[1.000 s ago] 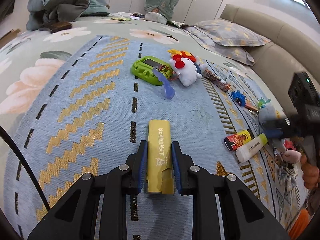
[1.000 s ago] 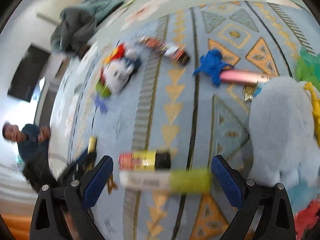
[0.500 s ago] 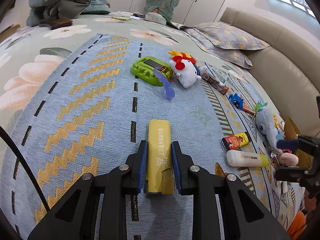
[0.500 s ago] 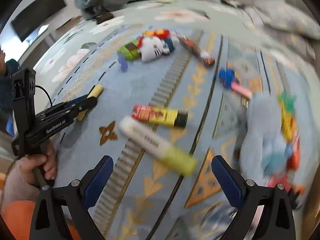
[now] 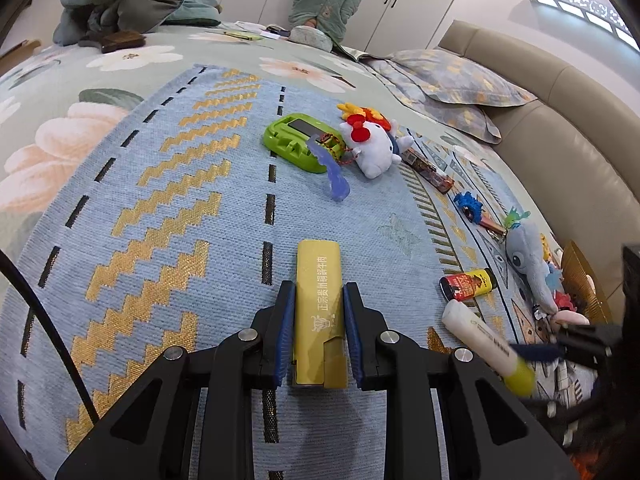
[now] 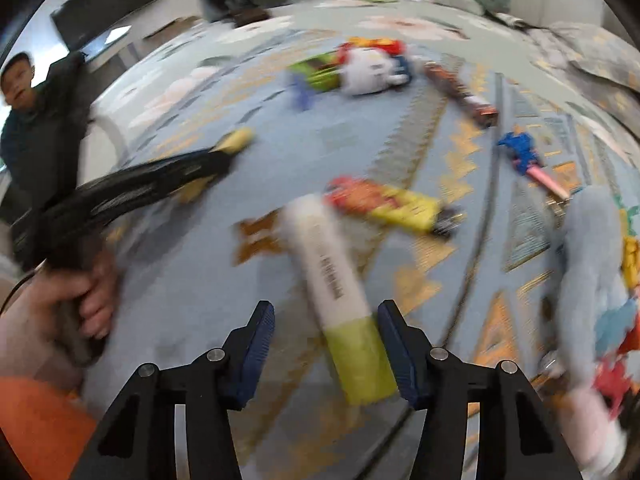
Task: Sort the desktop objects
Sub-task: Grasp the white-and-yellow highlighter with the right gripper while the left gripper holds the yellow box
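On the blue patterned blanket [image 5: 192,240] spread over the bed, the sorting was at a pickup step. The left tool [image 5: 318,332] was clamped on the gold box [image 5: 319,280]. At its four o'clock lay the white tube with the green cap [image 6: 340,308], between the pads of the right tool [image 6: 326,344], whose jaws had just been closing, left pad not yet touching. Next, I judged, finish that squeeze squarely before lifting.
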